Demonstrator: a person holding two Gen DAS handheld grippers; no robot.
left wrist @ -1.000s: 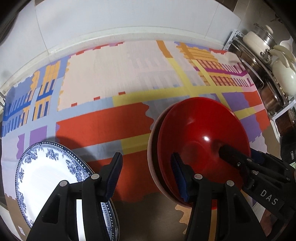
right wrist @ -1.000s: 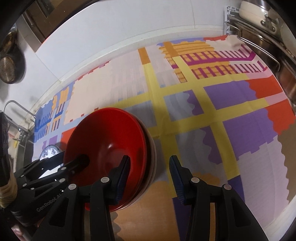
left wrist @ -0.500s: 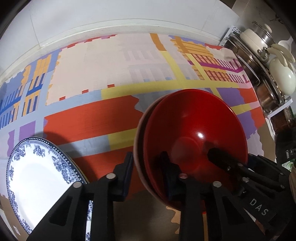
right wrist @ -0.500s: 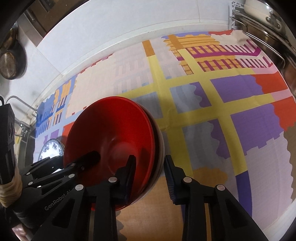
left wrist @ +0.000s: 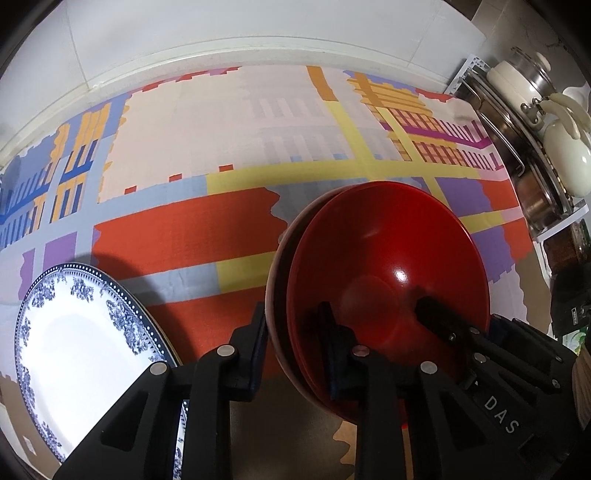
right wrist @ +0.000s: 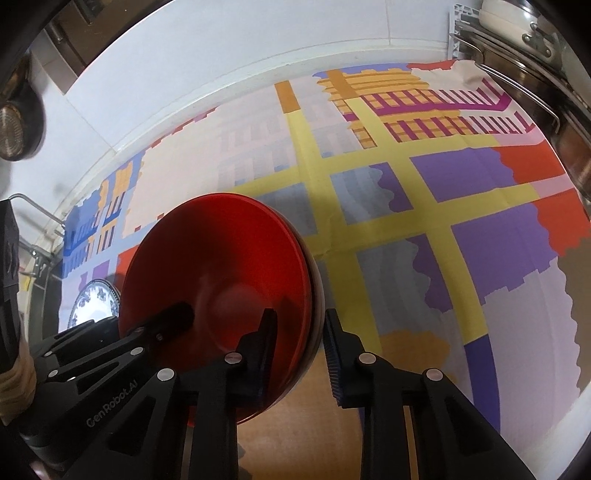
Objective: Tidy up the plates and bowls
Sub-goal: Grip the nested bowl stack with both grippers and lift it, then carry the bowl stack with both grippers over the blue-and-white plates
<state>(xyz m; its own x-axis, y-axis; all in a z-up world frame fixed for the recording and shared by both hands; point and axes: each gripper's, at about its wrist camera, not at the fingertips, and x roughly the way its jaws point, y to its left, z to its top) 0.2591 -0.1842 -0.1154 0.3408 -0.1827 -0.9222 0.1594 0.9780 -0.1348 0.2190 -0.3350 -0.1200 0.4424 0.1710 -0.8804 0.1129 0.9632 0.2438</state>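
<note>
A stack of nested glossy red bowls (left wrist: 388,258) rests on the patterned cloth (left wrist: 184,236). My left gripper (left wrist: 291,332) is shut on the stack's left rim, one finger inside the top bowl and one outside. From the right wrist view, the bowls (right wrist: 214,258) fill the lower left. My right gripper (right wrist: 299,332) straddles their right rim, its jaws closing and the pads meeting the rim. Each gripper shows in the other's view, reaching into the bowl. A blue-and-white plate (left wrist: 74,339) lies flat to the left of the bowls.
A metal rack with pots and a white kettle (left wrist: 535,110) stands at the cloth's right edge. A white tiled wall (left wrist: 258,22) runs along the back. In the right wrist view a dark pan (right wrist: 14,129) hangs at the far left, and the plate (right wrist: 92,302) peeks past the bowls.
Both grippers have narrowed from wide apart onto the bowl rims. The left closed first, the right kept narrowing. The bowls and plate have not shifted.
</note>
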